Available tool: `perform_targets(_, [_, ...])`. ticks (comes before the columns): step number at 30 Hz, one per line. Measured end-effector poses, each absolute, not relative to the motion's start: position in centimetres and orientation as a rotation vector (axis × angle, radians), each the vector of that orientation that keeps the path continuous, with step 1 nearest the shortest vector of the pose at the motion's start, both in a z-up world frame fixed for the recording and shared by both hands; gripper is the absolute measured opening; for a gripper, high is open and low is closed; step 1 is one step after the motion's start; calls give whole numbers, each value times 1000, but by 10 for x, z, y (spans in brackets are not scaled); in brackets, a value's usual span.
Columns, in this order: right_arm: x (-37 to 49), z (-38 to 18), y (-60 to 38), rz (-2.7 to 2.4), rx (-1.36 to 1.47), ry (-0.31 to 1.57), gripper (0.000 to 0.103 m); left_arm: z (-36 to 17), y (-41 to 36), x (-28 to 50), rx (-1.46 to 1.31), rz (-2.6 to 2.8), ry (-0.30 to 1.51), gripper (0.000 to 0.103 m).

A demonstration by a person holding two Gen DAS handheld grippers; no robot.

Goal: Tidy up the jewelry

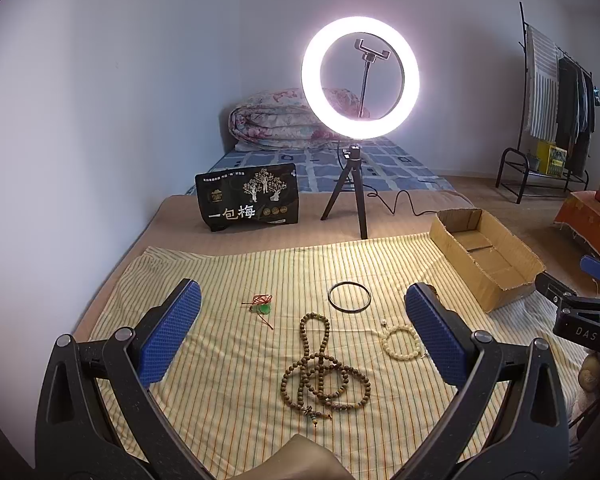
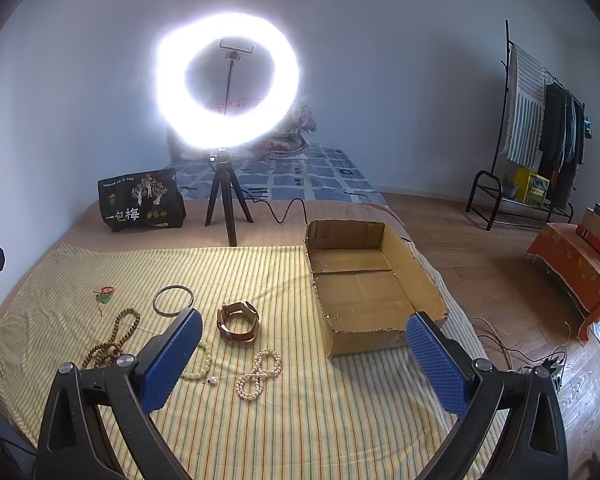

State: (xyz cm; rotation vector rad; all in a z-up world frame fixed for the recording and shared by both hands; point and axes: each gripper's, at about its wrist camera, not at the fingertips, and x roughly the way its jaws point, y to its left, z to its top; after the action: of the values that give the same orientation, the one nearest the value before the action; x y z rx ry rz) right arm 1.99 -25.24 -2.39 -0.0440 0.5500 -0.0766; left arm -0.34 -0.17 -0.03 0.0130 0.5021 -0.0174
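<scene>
Jewelry lies on a yellow striped cloth (image 1: pixel 240 360). In the left wrist view: a long brown bead necklace (image 1: pixel 324 372), a pale bead bracelet (image 1: pixel 402 343), a dark bangle (image 1: pixel 349 297) and a green pendant on red cord (image 1: pixel 262 307). My left gripper (image 1: pixel 304 332) is open and empty above the necklace. In the right wrist view: a brown leather watch (image 2: pixel 238 321), a white pearl strand (image 2: pixel 259 369), the bangle (image 2: pixel 173 300), the pale bracelet (image 2: pixel 202 364) and the brown necklace (image 2: pixel 112 340). My right gripper (image 2: pixel 304 356) is open and empty, with an empty cardboard box (image 2: pixel 374 280) just ahead to its right.
A lit ring light on a tripod (image 1: pixel 360 76) stands behind the cloth with its cable (image 1: pixel 404 200). A black printed bag (image 1: pixel 247 202) stands to its left. A bed with folded quilt (image 1: pixel 276 120) is behind. A clothes rack (image 1: pixel 556 120) and wooden floor (image 2: pixel 500 272) are at right.
</scene>
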Motion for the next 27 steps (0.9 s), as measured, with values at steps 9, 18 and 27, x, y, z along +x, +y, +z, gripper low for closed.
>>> perform_targets(9, [19, -25, -252, -69, -46, 559, 103, -2, 6, 2, 4, -16, 504, 103])
perform_targets(18, [18, -26, -252, -65, -46, 558, 103, 0, 5, 3, 6, -18, 504, 103])
perform_targets(27, [19, -26, -248, -58, -47, 564, 103, -1, 4, 0, 6, -16, 501, 103])
